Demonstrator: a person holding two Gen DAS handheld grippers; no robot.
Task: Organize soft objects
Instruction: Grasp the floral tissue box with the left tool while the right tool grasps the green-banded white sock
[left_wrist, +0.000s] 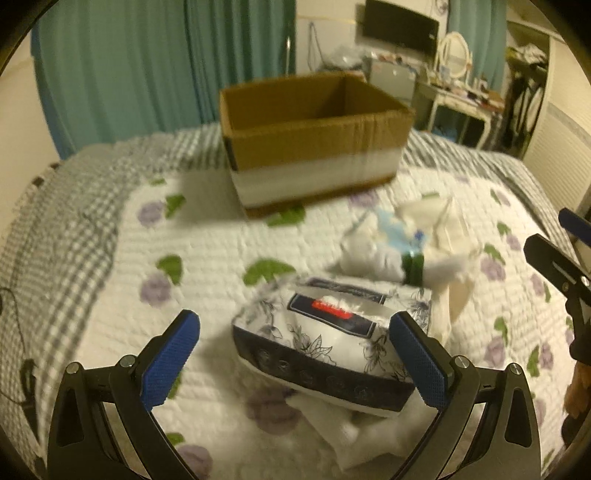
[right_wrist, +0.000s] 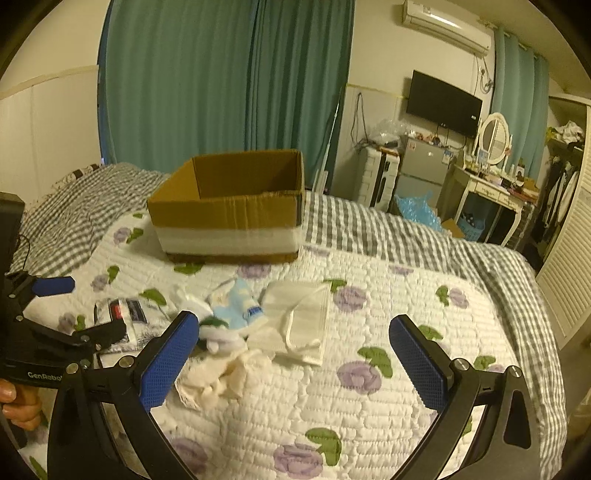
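Fingers first: the left gripper (left_wrist: 295, 354) has its blue pads spread wide with nothing clamped, and the tissue pack (left_wrist: 328, 347) sits right in the gap between them, closer to the right-hand pad, which looks like it's touching or nearly touching the pack's end (can't tell which, the shot's a bit blurry). The right gripper (right_wrist: 293, 363) is spread wide too and empty, hanging over bare quilt (right_wrist: 369, 417) with the pile off to its left. So the left hand is clearly the nearer one for the pack. The pack's long axis runs roughly across the gap, tilted a little, so closing now would squeeze it end to end; my guess is a slight twist or a nudge forward would get a better bite across the short side. It's soft plastic wrap, so it'll probably squish rather than slip. Everything else is just beyond it: rolled socks (left_wrist: 373, 254), a white face mask (right_wrist: 299, 321) and some cream cloth (right_wrist: 221, 376), all bunched together on the bed. The cardboard box (left_wrist: 314, 140) sits open further back, well apart from the pile, straight ahead of the left gripper, and from here it looks like nothing's in it yet.
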